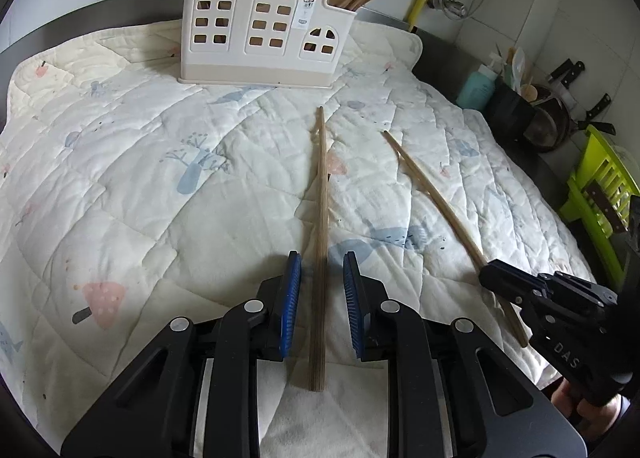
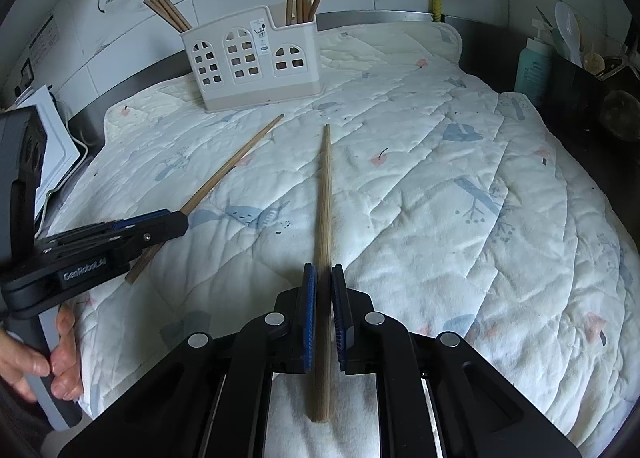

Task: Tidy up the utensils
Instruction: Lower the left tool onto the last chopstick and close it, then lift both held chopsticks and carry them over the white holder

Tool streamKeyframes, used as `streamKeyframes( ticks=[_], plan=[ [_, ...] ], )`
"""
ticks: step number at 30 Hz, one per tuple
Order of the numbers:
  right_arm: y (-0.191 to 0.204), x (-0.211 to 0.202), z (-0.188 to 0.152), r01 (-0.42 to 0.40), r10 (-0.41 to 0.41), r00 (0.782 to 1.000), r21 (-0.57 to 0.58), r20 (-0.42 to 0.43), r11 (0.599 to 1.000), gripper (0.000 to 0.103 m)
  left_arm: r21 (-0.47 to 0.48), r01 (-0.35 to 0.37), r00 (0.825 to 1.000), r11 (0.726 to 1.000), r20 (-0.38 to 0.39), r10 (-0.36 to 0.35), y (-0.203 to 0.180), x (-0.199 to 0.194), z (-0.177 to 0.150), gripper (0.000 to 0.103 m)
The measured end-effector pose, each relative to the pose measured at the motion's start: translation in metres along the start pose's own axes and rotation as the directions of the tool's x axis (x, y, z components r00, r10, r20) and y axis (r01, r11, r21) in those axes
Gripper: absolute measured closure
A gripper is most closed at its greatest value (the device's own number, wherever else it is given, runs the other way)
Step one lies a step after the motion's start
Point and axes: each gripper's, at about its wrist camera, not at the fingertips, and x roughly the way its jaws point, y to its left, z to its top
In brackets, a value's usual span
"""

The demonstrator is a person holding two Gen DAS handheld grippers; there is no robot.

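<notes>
My left gripper [image 1: 319,270] straddles a chopstick [image 1: 320,242] lying on the quilt [image 1: 160,186]; pads [image 1: 292,298] either side, gaps showing, not pressing. My right gripper [image 2: 323,278] is clenched on the other chopstick [image 2: 325,218], which points toward the far holder [image 2: 256,62]. Holder stands at the far edge of the quilt, more chopsticks upright in its left and right compartments. A hand [image 2: 44,362] grips the left handle.
</notes>
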Motion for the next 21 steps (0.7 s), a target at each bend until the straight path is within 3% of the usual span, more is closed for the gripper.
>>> streamKeyframes(
  ticks=[2, 7, 10, 16, 21],
  plan=[
    [0.0, 0.0, -0.002, -0.002, 0.002, 1.0, -0.003, -0.002, 1.0, 0.094, 0.003, -0.004, 1.0, 1.0, -0.002, 0.004, -0.001, 0.0, 0.001, 0.082],
    [0.0, 0.0, -0.003, -0.003, 0.003, 1.0, -0.006, 0.004, 1.0, 0.094, 0.028, -0.071, 0.997, 0.997, 0.002, 0.071, -0.007, 0.002, 0.001, 0.095],
    [0.0, 0.0, -0.004, -0.004, 0.004, 1.0, -0.007, 0.004, 1.0, 0.095, 0.051, -0.093, 0.996, 0.994, -0.001, 0.093, -0.011, 0.002, 0.001, 0.095],
    [-0.001, 0.0, -0.004, -0.01, 0.01, 1.0, -0.005, 0.011, 1.0, 0.095, 0.031, -0.071, 0.997, 0.997, -0.015, 0.072, -0.006, 0.002, 0.003, 0.095],
    [-0.003, -0.009, -0.001, -0.015, 0.015, 0.999, -0.003, 0.037, 1.0, 0.096, 0.015, -0.056, 0.998, 0.998, 0.03, 0.055, -0.006, -0.006, 0.002, 0.097]
  ],
)
